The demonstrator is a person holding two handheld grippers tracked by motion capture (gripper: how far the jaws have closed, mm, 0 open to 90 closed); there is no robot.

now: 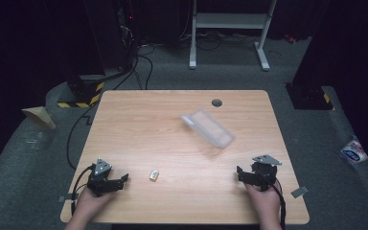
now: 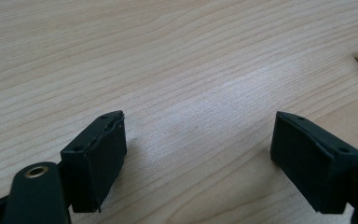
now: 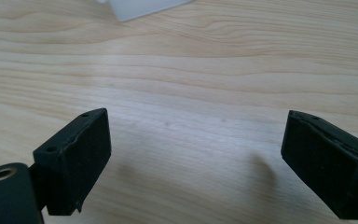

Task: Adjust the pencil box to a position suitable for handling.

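Worktop [image 1: 139, 120] of pale wood grain carries a clear rectangular plastic box [image 1: 207, 127] beyond centre and a small white block [image 1: 154, 175] near the left tool [image 1: 122, 179]. Both black tools, left and right [image 1: 240, 174], rest released, jaws wide apart.

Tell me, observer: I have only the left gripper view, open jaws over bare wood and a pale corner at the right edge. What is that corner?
Observer: From the high view, probably the small white block, lying just right of the left gripper.
Operator: Anything else on the table?
Observer: A clear plastic case lies diagonally past the middle of the table.
Operator: And the other gripper?
Observer: The right gripper sits near the front right, jaws open and empty, pointing inward.
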